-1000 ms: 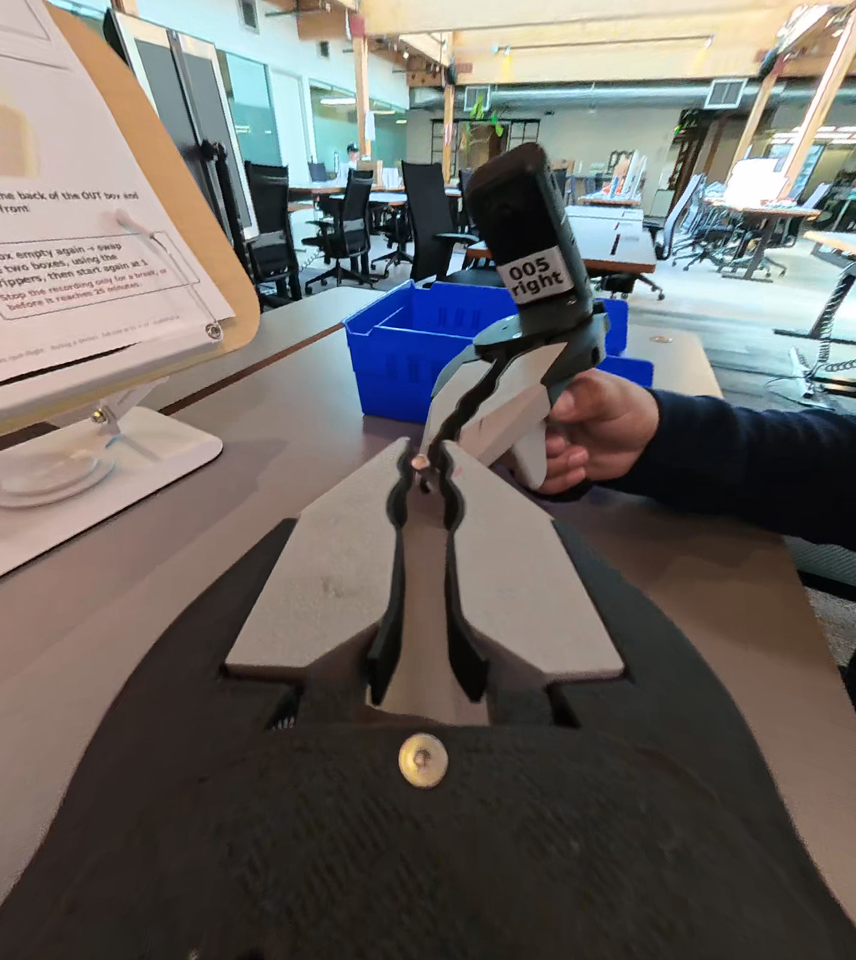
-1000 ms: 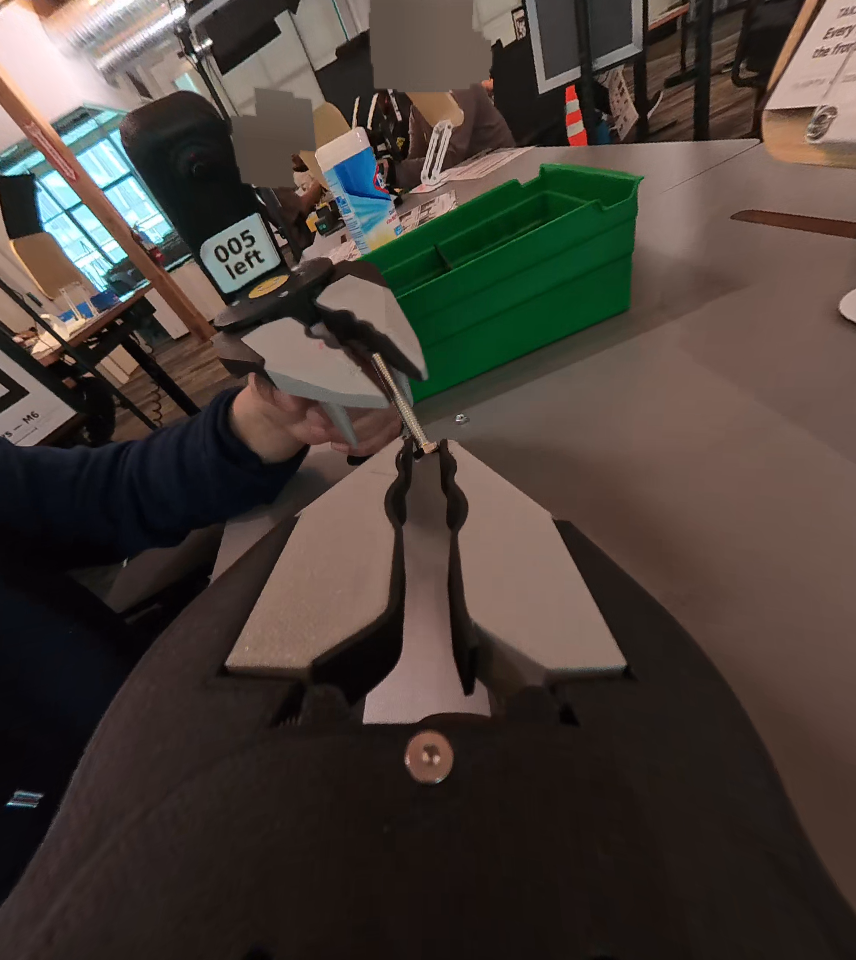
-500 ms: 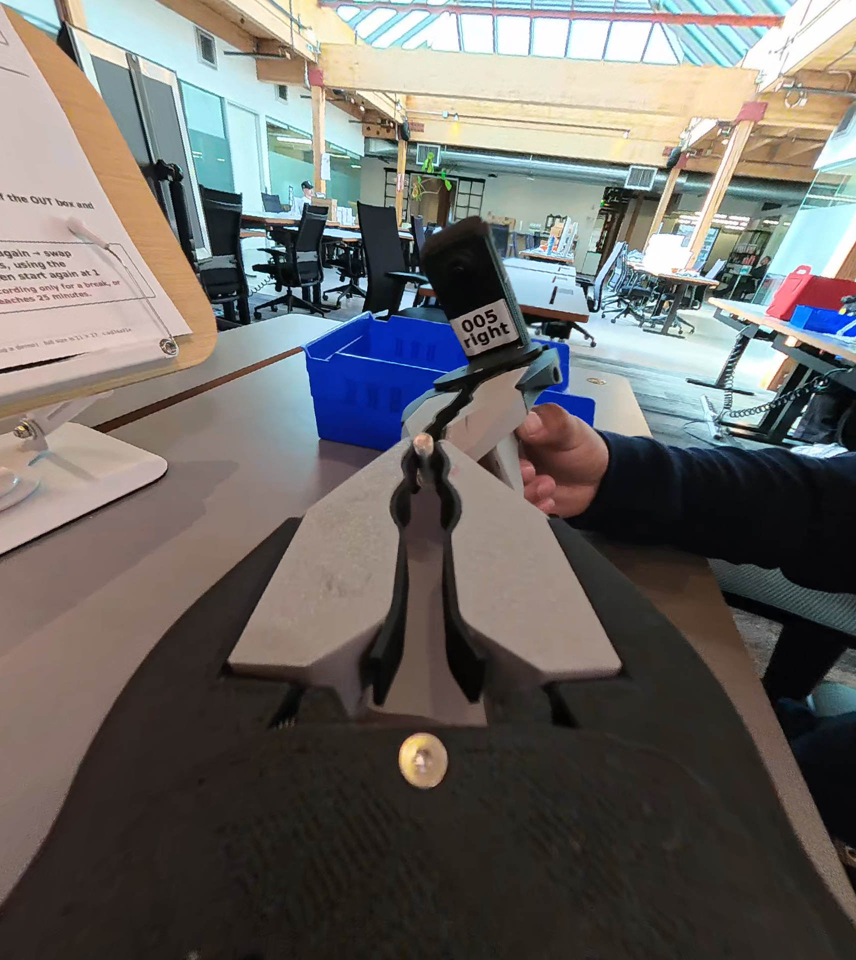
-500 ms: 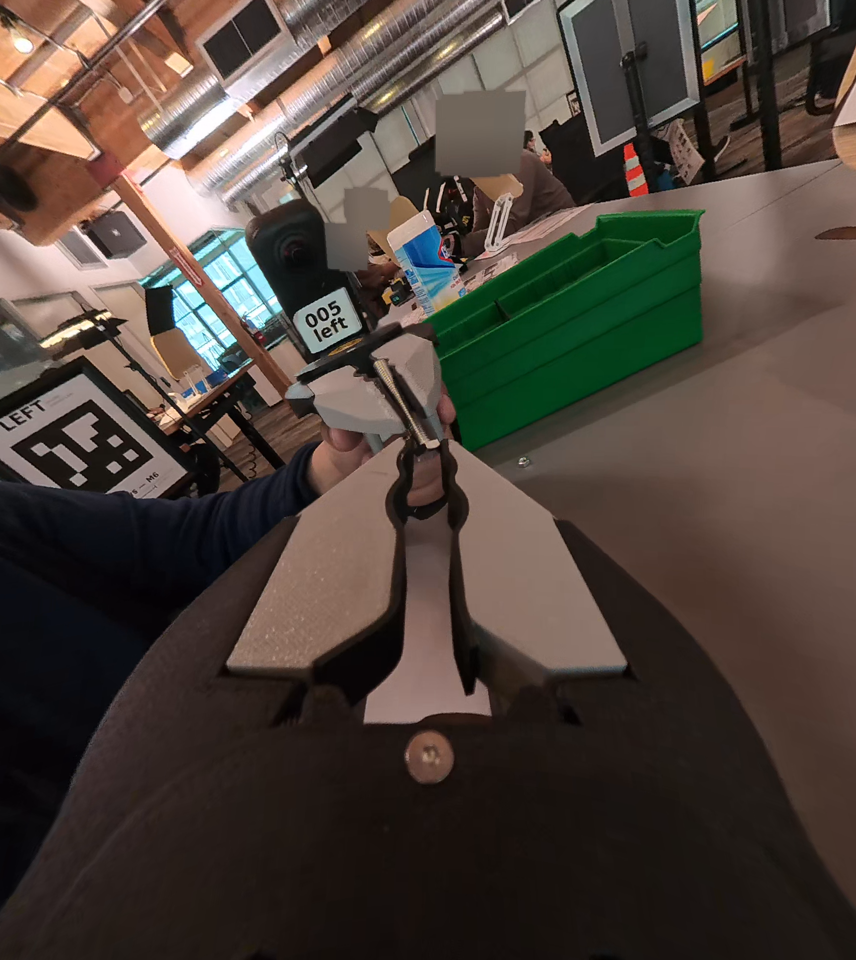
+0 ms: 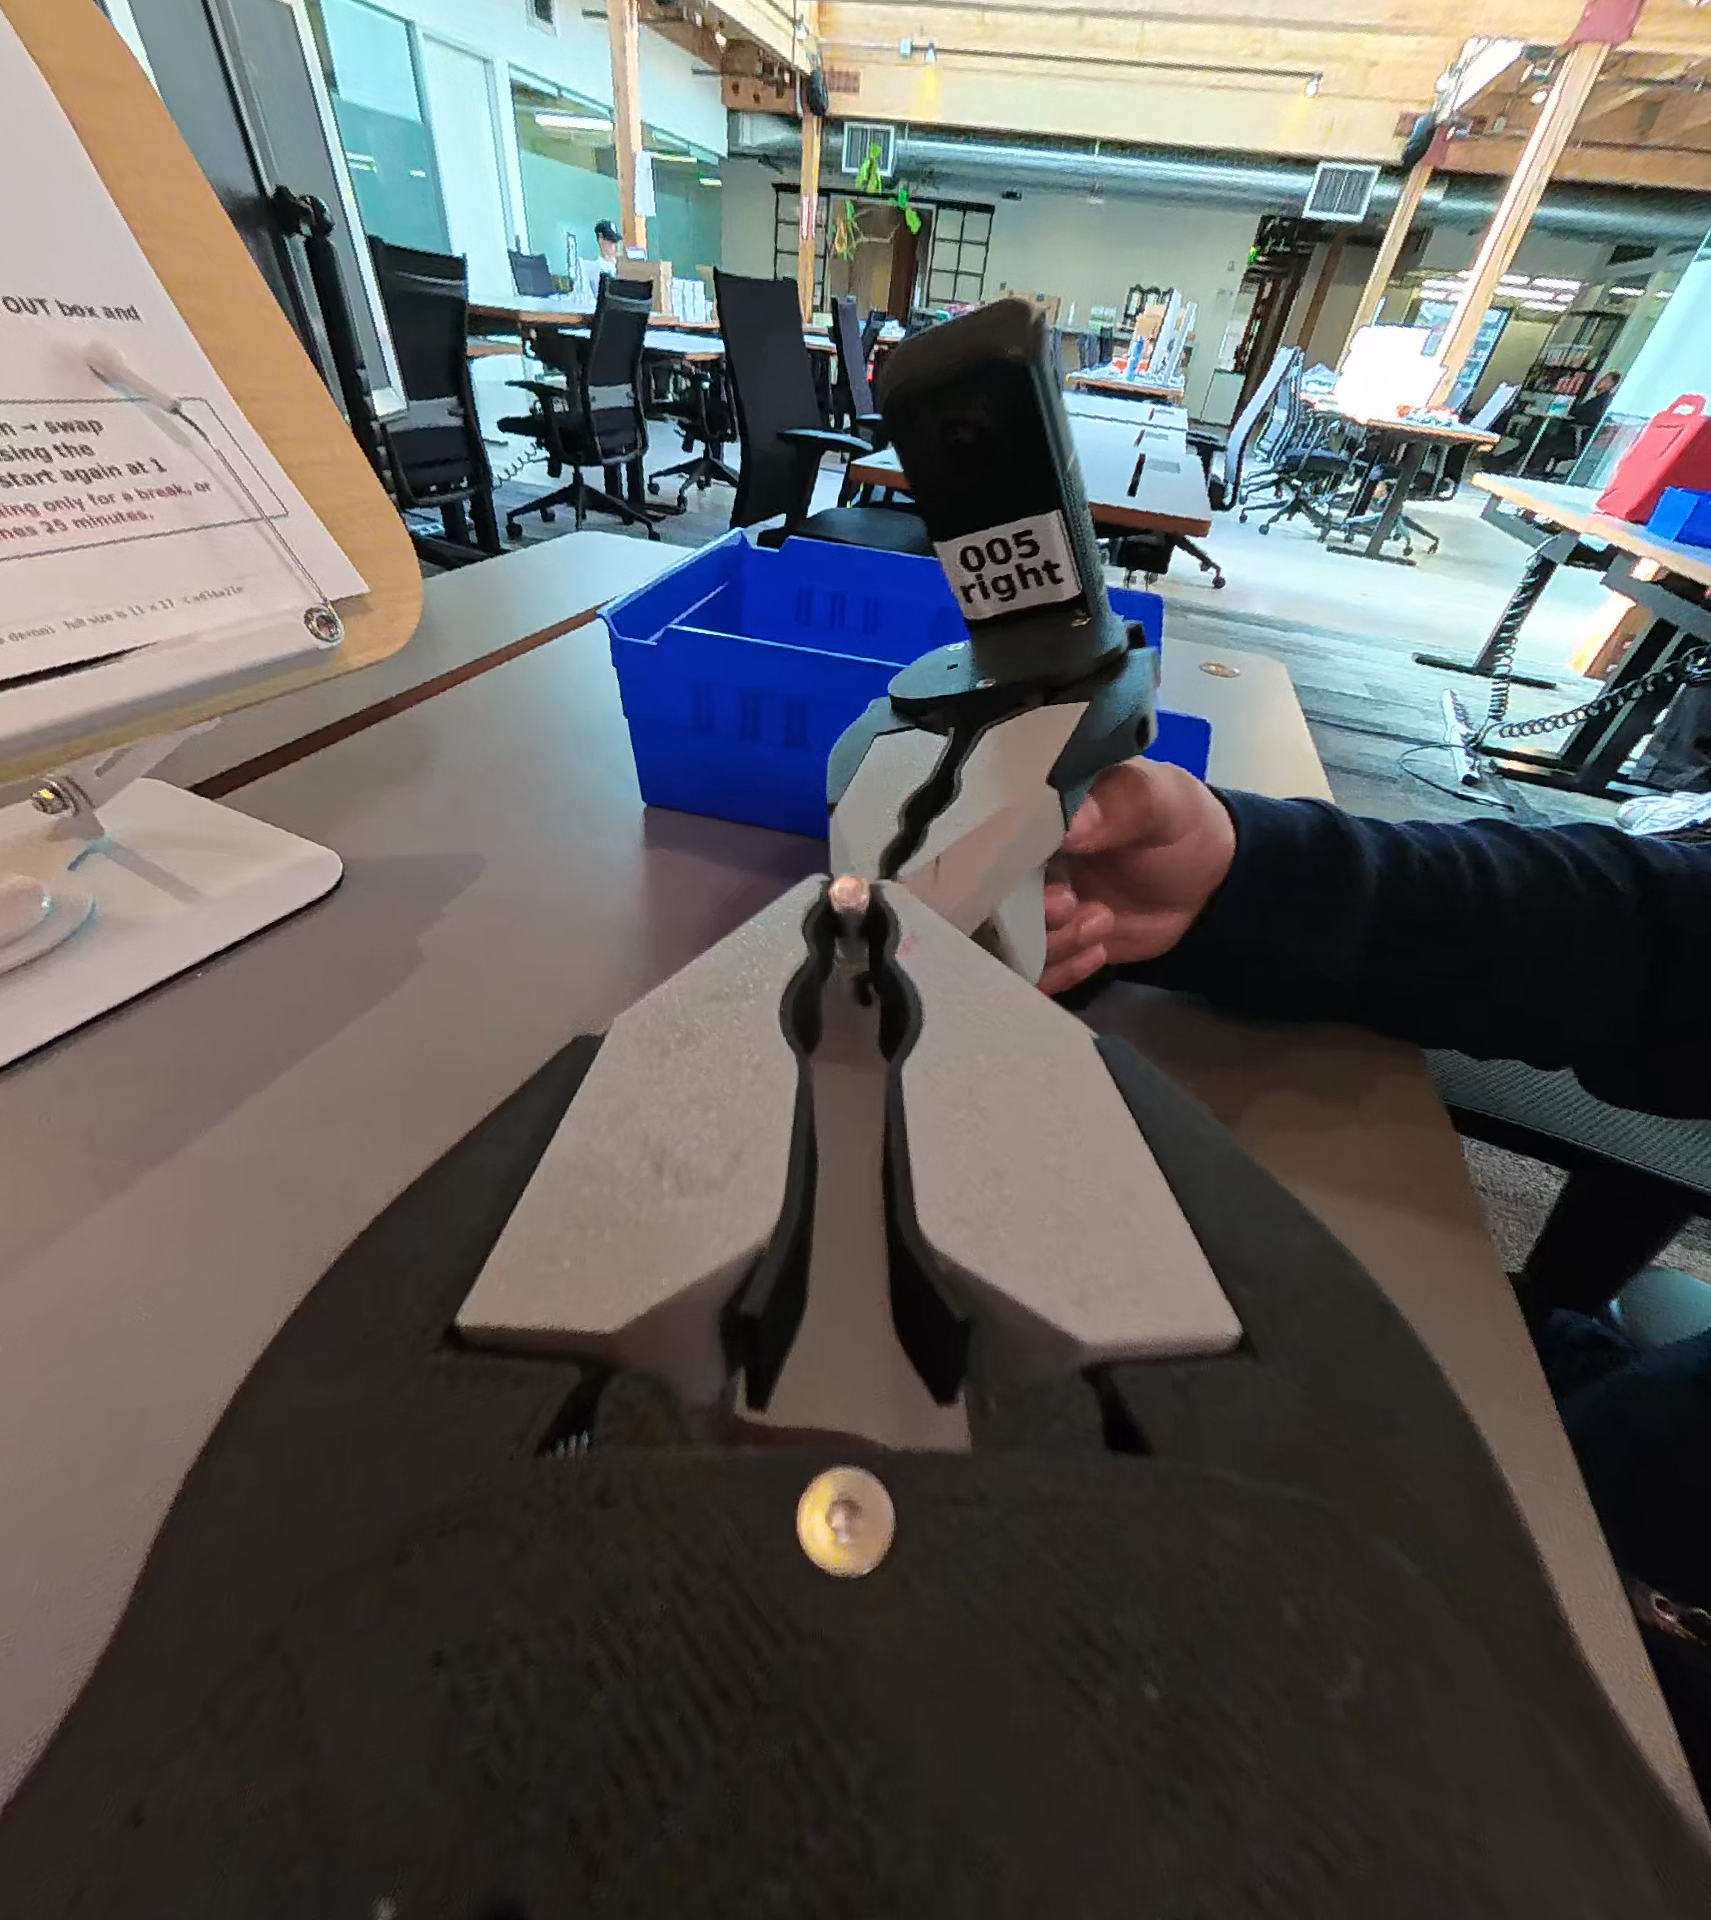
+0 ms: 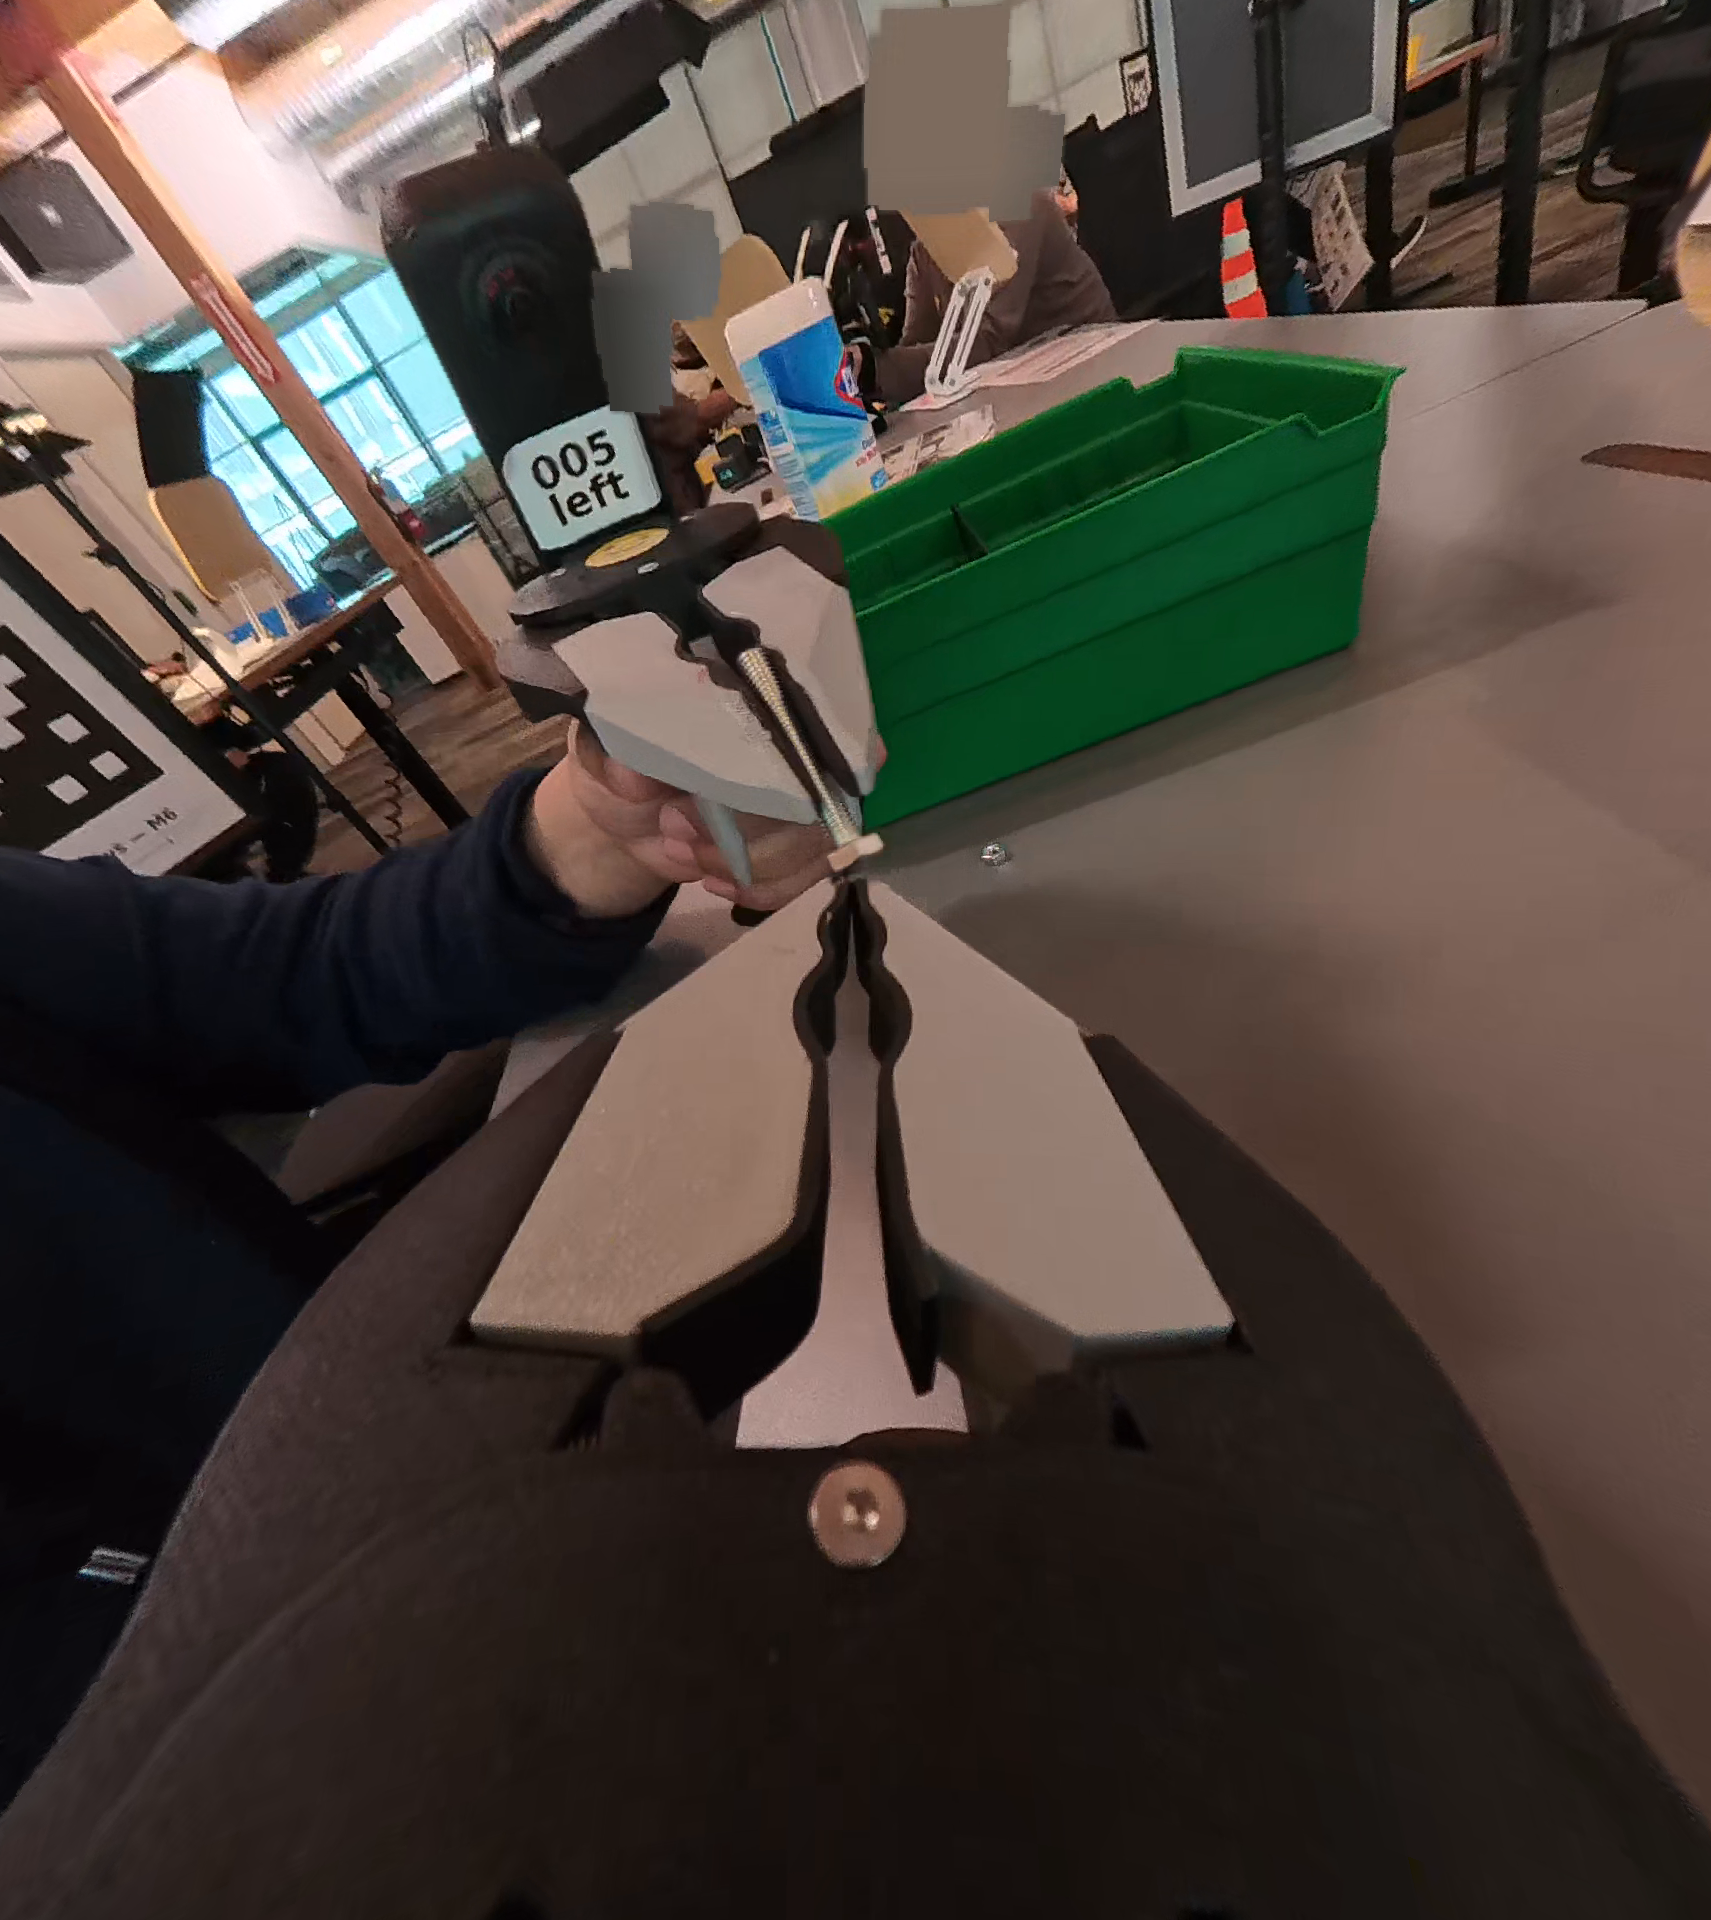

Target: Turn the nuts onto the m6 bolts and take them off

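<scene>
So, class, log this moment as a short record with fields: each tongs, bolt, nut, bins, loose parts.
left tongs: shut on bolt
bolt: threaded shaft slanting down from left tongs
right tongs: shut, tips at the nut
nut: on bolt's lower end
green bin: on table, beyond left tongs
blue bin: behind right tongs
loose nut: on table by green bin

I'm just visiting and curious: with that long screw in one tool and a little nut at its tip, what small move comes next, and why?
Probably the right gripper should pinch the nut and give it a small twist. The left gripper holds the bolt shut in its jaws, the nut sits at the bolt's very end, and the right jaws look closed just beneath it.
</scene>
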The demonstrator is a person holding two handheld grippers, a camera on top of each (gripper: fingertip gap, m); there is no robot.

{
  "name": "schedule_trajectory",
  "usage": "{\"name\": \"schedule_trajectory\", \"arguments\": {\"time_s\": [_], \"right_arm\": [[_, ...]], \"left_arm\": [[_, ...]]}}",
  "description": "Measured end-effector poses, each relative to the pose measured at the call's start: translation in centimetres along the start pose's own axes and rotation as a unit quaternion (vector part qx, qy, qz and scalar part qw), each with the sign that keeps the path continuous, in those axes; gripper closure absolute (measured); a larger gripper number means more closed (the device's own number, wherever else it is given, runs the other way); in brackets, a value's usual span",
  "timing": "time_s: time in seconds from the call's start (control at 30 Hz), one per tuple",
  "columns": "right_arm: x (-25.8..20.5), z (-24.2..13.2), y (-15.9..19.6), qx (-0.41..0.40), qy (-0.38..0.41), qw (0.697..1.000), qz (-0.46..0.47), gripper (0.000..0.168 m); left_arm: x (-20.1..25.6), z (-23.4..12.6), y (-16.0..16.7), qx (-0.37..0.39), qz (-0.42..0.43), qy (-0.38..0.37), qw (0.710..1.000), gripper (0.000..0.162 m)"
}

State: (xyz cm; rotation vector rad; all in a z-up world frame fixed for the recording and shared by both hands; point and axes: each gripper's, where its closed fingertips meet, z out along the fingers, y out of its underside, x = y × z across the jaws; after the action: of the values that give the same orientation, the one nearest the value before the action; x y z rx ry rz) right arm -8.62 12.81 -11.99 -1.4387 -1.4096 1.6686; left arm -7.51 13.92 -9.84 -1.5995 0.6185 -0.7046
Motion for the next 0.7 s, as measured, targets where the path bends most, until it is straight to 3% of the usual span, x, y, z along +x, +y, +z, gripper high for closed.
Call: {"name": "schedule_trajectory", "arguments": {"time_s": [0.2, 0.6, 0.7], "right_arm": [[-0.3, 1.6, 1.1, -0.03, 0.012, 0.999, -0.023, 0.168], [-0.7, 1.3, 0.5, -0.01, 0.003, 1.0, -0.015, 0.168], [-0.7, 1.1, 0.3, -0.006, 0.002, 1.0, -0.012, 0.168]], "left_arm": [[-0.1, 0.3, 0.2, 0.001, -0.019, 0.001, 1.0, 0.159], [0.0, 0.5, 0.5, 0.012, -0.09, 0.038, 0.995, 0.159], [0.0, 0.9, 0.8, 0.006, -0.071, 0.028, 0.997, 0.159]]}}
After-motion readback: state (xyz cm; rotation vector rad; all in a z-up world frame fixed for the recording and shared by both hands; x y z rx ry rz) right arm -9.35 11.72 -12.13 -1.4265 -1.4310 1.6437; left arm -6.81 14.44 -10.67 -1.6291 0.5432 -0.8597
